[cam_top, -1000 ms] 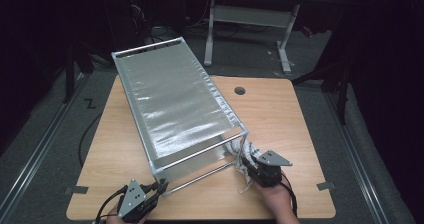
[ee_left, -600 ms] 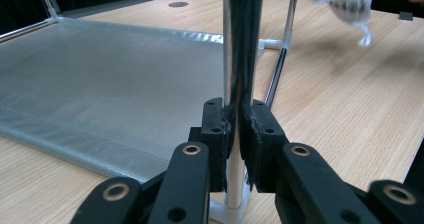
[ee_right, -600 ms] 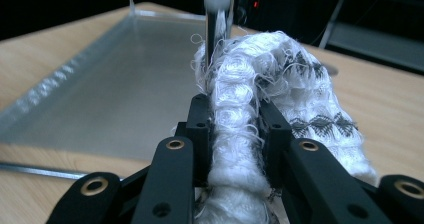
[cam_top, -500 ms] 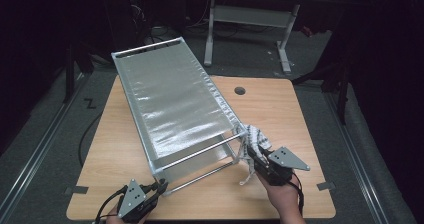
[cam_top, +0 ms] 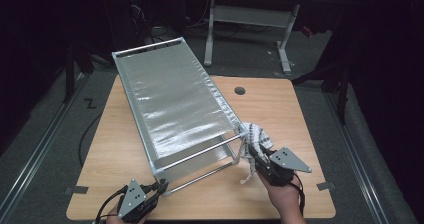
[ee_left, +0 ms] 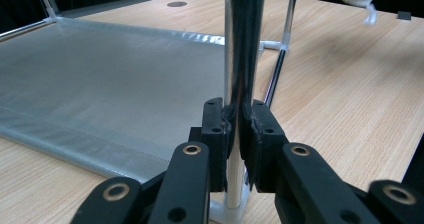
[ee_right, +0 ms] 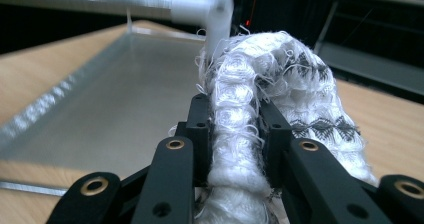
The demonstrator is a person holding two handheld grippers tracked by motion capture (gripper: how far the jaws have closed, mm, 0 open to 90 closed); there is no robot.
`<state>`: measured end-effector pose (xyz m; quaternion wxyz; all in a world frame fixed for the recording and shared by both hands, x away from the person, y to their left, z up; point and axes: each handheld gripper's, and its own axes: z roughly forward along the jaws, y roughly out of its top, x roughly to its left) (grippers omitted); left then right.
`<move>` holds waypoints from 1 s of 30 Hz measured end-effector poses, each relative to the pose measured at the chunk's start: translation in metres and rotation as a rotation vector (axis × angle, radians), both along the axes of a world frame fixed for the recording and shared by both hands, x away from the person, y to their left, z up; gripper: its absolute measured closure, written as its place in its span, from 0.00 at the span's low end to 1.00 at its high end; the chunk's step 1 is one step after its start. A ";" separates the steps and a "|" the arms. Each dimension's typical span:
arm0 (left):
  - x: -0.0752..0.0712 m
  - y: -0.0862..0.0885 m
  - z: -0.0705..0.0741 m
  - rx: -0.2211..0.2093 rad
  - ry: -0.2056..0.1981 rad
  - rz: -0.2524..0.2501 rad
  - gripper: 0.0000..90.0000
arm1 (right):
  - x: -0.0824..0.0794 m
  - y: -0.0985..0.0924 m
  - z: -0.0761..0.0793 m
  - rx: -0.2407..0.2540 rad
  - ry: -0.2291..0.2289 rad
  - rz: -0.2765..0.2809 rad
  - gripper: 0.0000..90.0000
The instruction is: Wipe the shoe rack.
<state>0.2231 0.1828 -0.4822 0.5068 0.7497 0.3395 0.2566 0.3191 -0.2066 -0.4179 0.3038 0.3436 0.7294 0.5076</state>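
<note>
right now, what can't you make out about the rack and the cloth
- Cloth, right gripper view: its lower end, hidden behind the right gripper.
- Rack, high view: the tabletop beneath it, covered by its mesh shelf.
- Rack post, left gripper view: its top, cut off by the frame edge above the left gripper.

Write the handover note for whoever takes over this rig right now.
Left claw: shut on the near corner post of the mesh rack, steadying it on the table.
Right claw: shut on the white knitted cloth, held up beside the rack's near right corner.
Done: rack gripped, cloth picked up off the table.
Left: the cloth is not yet on the rack; it probably gets draped over the frame there, but I cannot tell for sure.
</note>
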 end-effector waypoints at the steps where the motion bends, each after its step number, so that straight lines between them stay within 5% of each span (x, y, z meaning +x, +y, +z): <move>1: 0.000 0.000 0.000 0.001 0.000 -0.001 0.89 | 0.001 0.001 -0.003 -0.014 0.008 0.003 0.81; 18: 0.001 0.001 0.000 0.000 0.003 0.002 0.89 | 0.024 0.010 -0.070 -0.141 0.322 0.045 0.81; 23: 0.002 0.001 0.000 0.006 0.002 0.005 0.89 | 0.025 0.008 -0.070 -0.137 0.337 0.035 0.81; 30: -0.004 0.001 0.001 0.021 -0.003 0.020 0.89 | 0.030 -0.010 -0.055 -0.095 0.222 -0.082 0.81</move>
